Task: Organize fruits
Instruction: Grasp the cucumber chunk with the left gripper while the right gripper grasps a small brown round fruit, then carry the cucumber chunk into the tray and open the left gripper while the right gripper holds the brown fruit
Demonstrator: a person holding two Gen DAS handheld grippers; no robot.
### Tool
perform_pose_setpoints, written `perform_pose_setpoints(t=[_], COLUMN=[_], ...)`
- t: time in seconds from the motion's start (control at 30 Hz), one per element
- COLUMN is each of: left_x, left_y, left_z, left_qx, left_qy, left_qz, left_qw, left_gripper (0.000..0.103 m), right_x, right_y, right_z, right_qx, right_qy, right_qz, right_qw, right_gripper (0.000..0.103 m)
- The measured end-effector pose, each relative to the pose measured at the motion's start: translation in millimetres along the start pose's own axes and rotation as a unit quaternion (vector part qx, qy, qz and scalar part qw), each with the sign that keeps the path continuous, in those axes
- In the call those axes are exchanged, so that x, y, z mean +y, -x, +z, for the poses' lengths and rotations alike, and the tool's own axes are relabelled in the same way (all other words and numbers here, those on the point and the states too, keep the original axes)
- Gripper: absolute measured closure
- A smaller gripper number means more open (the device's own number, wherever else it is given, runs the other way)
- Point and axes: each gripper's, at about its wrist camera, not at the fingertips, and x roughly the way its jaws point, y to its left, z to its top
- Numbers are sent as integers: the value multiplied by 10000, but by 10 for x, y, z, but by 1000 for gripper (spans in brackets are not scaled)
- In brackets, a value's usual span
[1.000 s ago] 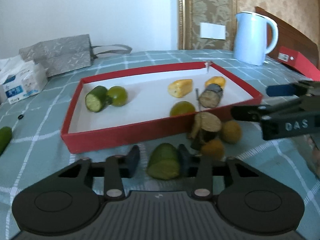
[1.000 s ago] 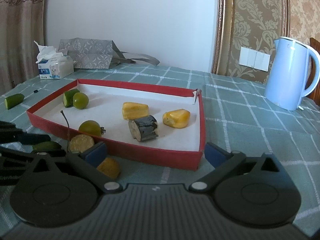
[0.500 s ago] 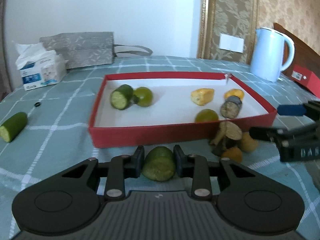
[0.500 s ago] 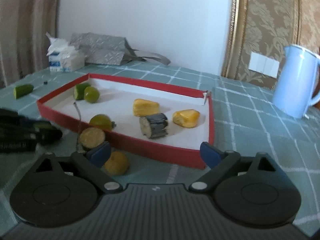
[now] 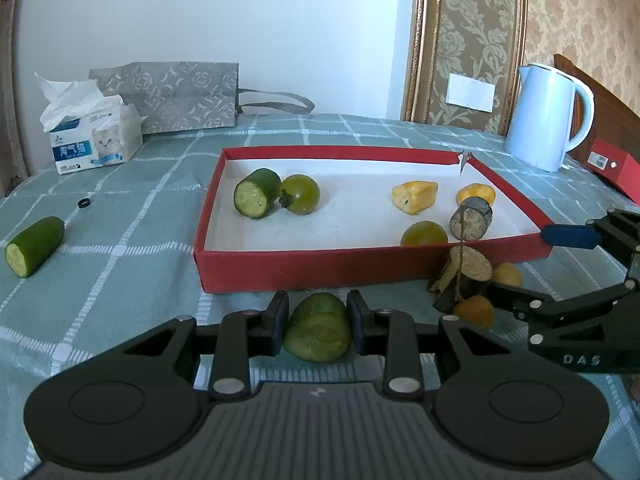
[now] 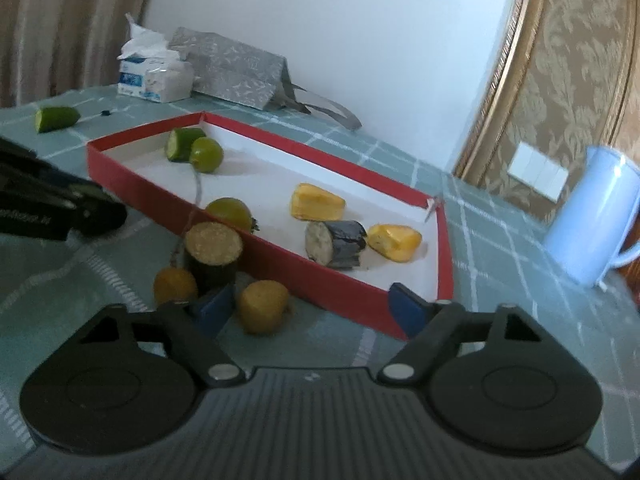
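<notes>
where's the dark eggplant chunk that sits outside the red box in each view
Left wrist view: the dark eggplant chunk is at right of centre, on the cloth just outside the near wall of the red box, two yellow pieces beside it.
Right wrist view: the chunk is at left of centre, cut face up, outside the box wall.
Shared landmark: the blue kettle, far right in both views.

A woven checked tablecloth [image 5: 120,264] carries a matt red cardboard tray [image 5: 304,270], a glossy plastic kettle [image 5: 544,120] and a patterned paper bag [image 5: 176,94].
</notes>
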Motion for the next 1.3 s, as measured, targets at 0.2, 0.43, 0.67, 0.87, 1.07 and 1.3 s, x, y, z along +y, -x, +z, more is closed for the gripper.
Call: perform_pose_setpoints(t=[0.2,0.43,0.67,0.87,1.07,1.3], left_x=[-22,-23,-21,-21,-16,-41], left_y=[6,2,-2,-3,4,93], left_z=[-12,-15,-11,-12,-26,-1], left_qx=[13,41,45,42,38,-262], left_qy=[-35,6,7,12,32,-61], left_qz=[29,16,14,-5,-32,-36], left_qw=[10000,10000,10000,10000,10000,9996], left_gripper=[72,72,72,72,72,72], right_x=[90,1,-100,-107,-151,-137], right_y=[37,37,3,-54,-74,-82], right_z=[-4,-9,-20,-35,-38,-31], right_qx=[-101,57,200,272,291,313], right_qy=[279,20,-369,-439,-607,-577], right_qz=[-60,190,482,529,516,472], right_qw=[9995,9998,9980,9973,9964,9967], right_gripper=[64,77,70,75,75,75])
